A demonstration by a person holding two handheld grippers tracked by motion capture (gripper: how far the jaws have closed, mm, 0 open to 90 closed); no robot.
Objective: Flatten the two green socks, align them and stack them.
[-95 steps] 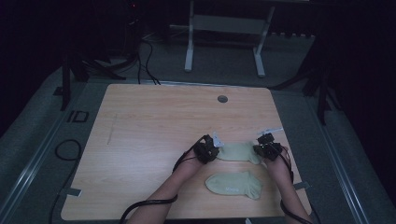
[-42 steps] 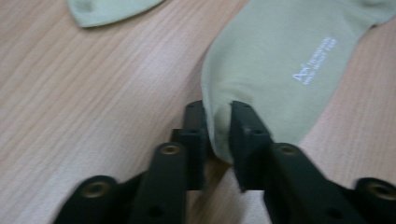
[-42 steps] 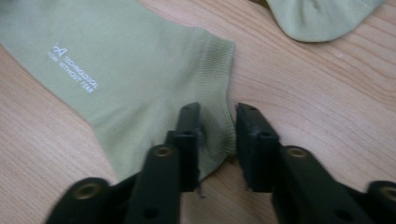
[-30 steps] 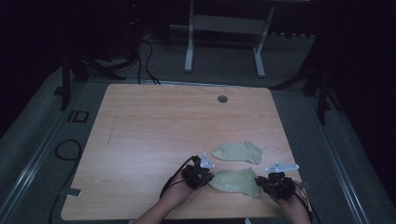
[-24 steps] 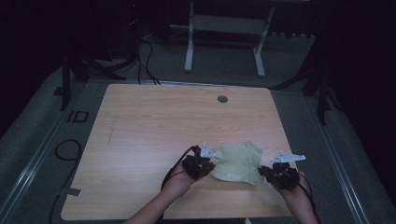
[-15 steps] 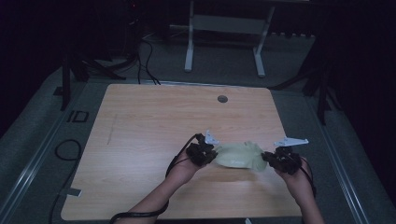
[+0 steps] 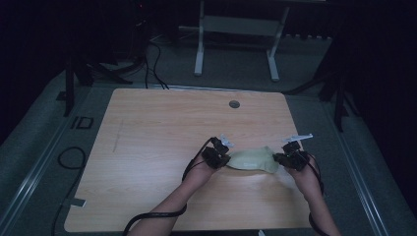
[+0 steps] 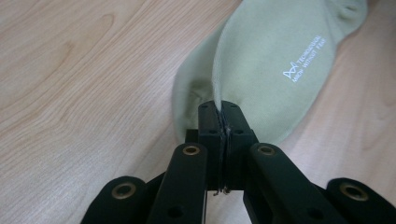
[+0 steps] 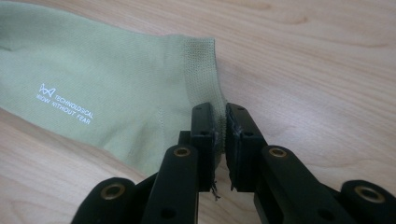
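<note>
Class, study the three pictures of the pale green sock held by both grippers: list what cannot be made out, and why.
- Second sock: high view, sock held over that spot; whether another lies beneath cannot be told.
- Sock's pinched edges: left gripper view and right gripper view, hidden between the shut jaws.
- White lettering: high view, too small.

Your sock (image 7: pixel 252 160) covers the second one beneath; its ends are pinched out of sight between the jaws.

socks (image 7: pixel 251 160): 2, stacked | grippers: 2 | table (image 7: pixel 147 147): 1
</note>
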